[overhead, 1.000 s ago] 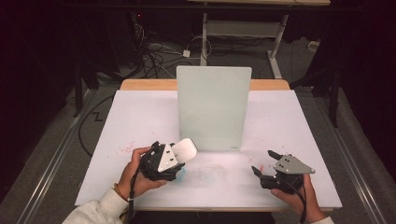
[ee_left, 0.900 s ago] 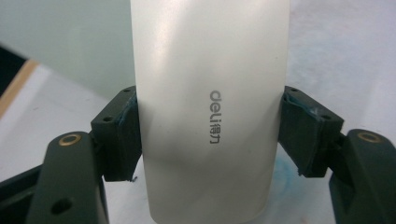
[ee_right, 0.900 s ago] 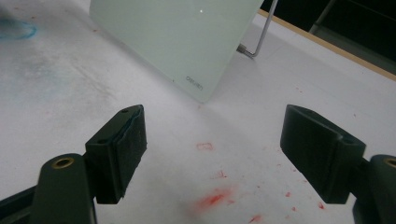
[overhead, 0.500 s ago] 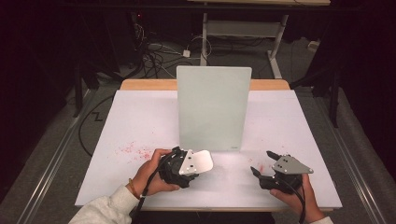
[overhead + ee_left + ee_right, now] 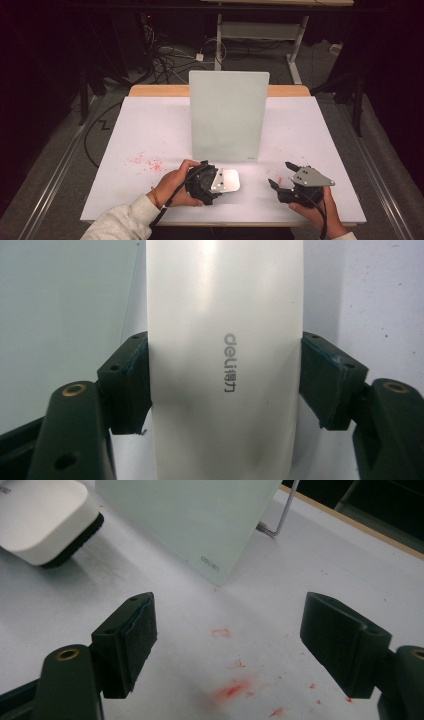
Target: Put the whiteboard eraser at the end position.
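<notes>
A white eraser (image 5: 230,180) with a black felt underside and a grey "deli" logo lies flat on the white table (image 5: 150,130), just in front of the upright pale green glass board (image 5: 227,115). My left gripper (image 5: 214,182) is shut on it; in the left gripper view both pads press the sides of the eraser (image 5: 225,365). My right gripper (image 5: 280,175) stands open near the front right, nothing between its jaws. In the right gripper view the eraser (image 5: 42,520) shows at upper left and red marker smudges (image 5: 232,687) lie on the table between the jaws.
Red marker specks (image 5: 145,162) dot the table left of the board. The board (image 5: 190,515) leans on a metal wire stand (image 5: 280,515). A wooden edge (image 5: 160,91) runs along the table's far side; cables and a desk frame lie beyond.
My left gripper has carried the eraser rightward and down onto the table in front of the board. The right gripper has barely moved.
</notes>
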